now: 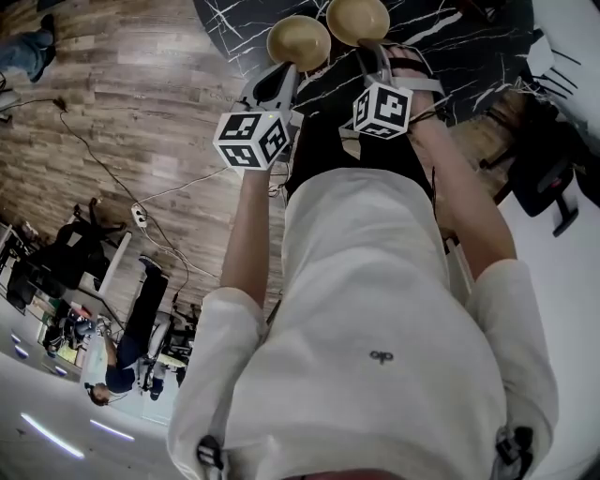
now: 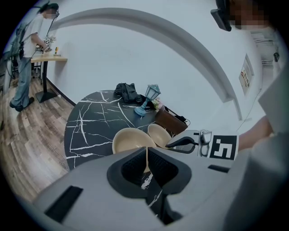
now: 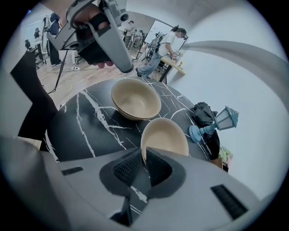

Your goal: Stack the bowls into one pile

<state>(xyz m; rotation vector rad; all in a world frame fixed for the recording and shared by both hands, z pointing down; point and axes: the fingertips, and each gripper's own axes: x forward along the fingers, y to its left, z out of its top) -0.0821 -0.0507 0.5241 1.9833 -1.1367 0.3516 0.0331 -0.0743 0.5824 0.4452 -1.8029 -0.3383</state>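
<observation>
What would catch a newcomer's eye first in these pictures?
Two beige bowls stand out against the black marble table: the left gripper clamps the rim of the left bowl, the right gripper the rim of the right bowl. A blue lantern stands at the table's far edge.

The person wears a white short-sleeved T-shirt with a small dark emblem and black clips at both shoulders.

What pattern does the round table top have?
Table: black with white marble veins; clearest in the left gripper view.

Left bowl beside right bowl
</observation>
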